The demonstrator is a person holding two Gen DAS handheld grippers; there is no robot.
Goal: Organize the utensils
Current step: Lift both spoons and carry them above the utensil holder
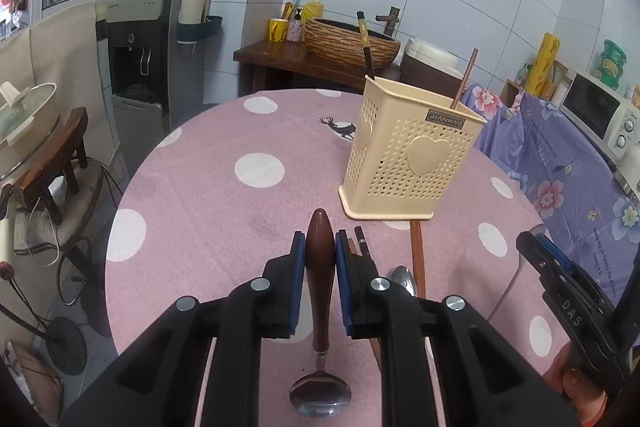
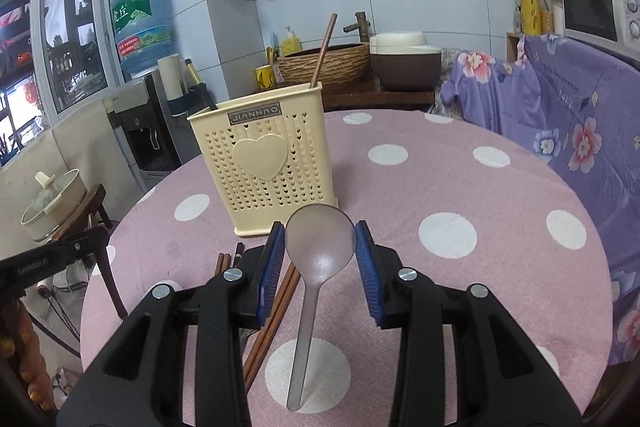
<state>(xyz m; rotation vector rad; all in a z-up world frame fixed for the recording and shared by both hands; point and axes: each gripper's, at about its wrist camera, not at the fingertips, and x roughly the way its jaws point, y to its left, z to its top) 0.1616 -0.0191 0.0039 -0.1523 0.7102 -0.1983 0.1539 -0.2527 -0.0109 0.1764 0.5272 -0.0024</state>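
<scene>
A cream perforated utensil holder point(image 1: 412, 155) stands on the pink dotted tablecloth point(image 1: 224, 211), with a dark chopstick point(image 1: 366, 45) and a brown one point(image 1: 464, 79) standing in it. My left gripper point(image 1: 320, 247) is shut on the brown wooden handle of a metal spoon point(image 1: 320, 307), bowl toward the camera. My right gripper point(image 2: 320, 239) is shut on the bowl of a translucent grey plastic spoon point(image 2: 316, 267), just in front of the holder point(image 2: 264, 163). Loose brown chopsticks point(image 2: 276, 311) lie on the cloth under it. A second metal spoon point(image 1: 402, 279) lies beside the left gripper.
The round table's edge point(image 1: 120, 211) drops to the floor on the left, by a stool with a pot point(image 1: 24, 123) and a water dispenser point(image 1: 140, 67). A floral purple cover point(image 2: 560, 115) is on the right. A sink counter point(image 1: 320, 63) stands behind.
</scene>
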